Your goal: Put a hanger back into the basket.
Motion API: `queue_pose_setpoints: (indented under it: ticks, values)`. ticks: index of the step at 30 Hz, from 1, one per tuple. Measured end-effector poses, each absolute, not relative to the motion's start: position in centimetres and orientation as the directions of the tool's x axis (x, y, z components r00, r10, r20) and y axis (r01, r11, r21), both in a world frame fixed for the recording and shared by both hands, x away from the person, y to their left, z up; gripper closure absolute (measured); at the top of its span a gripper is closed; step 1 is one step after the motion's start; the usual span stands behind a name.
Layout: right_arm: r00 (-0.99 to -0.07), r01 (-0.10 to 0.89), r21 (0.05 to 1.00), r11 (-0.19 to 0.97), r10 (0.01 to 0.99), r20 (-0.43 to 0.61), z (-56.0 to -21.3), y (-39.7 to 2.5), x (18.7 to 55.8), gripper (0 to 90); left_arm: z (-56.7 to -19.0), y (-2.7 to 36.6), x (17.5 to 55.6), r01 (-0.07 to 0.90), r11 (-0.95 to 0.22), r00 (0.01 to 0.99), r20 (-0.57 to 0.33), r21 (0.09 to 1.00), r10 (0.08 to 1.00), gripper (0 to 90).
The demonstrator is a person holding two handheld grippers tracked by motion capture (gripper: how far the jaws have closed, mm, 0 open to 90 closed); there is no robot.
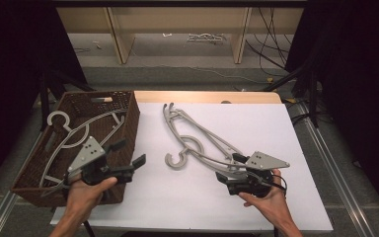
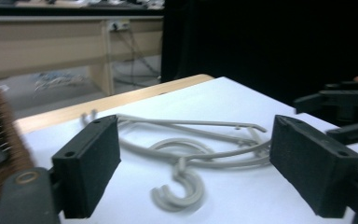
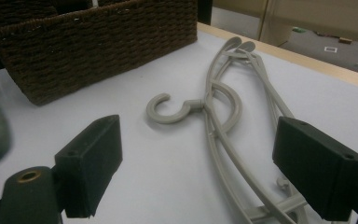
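Grey plastic hangers [image 1: 196, 139] lie stacked on the white tabletop [image 1: 256, 123], the hook [image 1: 174, 160] pointing toward the basket. Another grey hanger [image 1: 74, 133] rests inside the brown wicker basket [image 1: 128, 123] at the left. My left gripper [image 1: 127, 156] is open beside the basket's near right corner, its jaws framing the hangers [image 2: 191, 144] from a distance. My right gripper [image 1: 229, 168] is open at the hangers' near end, with their arms [image 3: 228, 140] running between its jaws and the hook [image 3: 168, 109] ahead. Nothing is held.
The basket [image 3: 98, 42] stands along the table's left edge. A wooden strip [image 1: 207, 96] borders the far edge. Beyond it sit a wooden shelf frame [image 1: 177, 29] and cables [image 1: 271, 49] on the floor. Black curtains close both sides.
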State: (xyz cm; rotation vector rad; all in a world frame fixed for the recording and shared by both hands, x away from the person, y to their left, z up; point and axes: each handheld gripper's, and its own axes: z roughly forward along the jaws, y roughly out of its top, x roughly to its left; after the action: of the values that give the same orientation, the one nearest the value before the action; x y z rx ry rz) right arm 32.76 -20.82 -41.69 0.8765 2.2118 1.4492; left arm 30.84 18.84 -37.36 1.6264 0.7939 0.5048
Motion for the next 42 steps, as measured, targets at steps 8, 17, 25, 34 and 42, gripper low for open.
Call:
queue_pose_setpoints:
  ticks: [8,17,25,34,42]
  values:
    - [-0.750,0.290,0.916,0.276,0.660,0.038,-41.7,-20.8,32.6,16.6,-40.1,17.3,29.5,0.214,-0.093,0.703,-0.087,0.972,0.706,15.8]
    - [-0.757,0.292,0.909,0.298,0.652,0.029,-42.0,-20.5,32.4,16.9,-42.4,18.6,28.7,0.194,-0.083,0.687,-0.076,0.977,0.723,16.0]
    - [-0.763,0.279,0.911,0.303,0.646,0.019,-42.0,-20.3,32.3,16.9,-42.8,18.6,28.6,0.189,-0.080,0.685,-0.073,0.979,0.725,16.2]
    - [-0.772,0.282,0.894,0.349,0.636,-0.005,-42.1,-20.4,33.7,16.5,-43.3,18.3,28.8,0.197,-0.098,0.700,-0.070,0.976,0.711,16.0]
    - [-0.765,0.317,0.825,0.468,0.640,-0.070,-42.5,-19.4,37.8,21.2,-43.3,18.5,28.7,0.188,-0.086,0.692,-0.070,0.978,0.719,16.1]
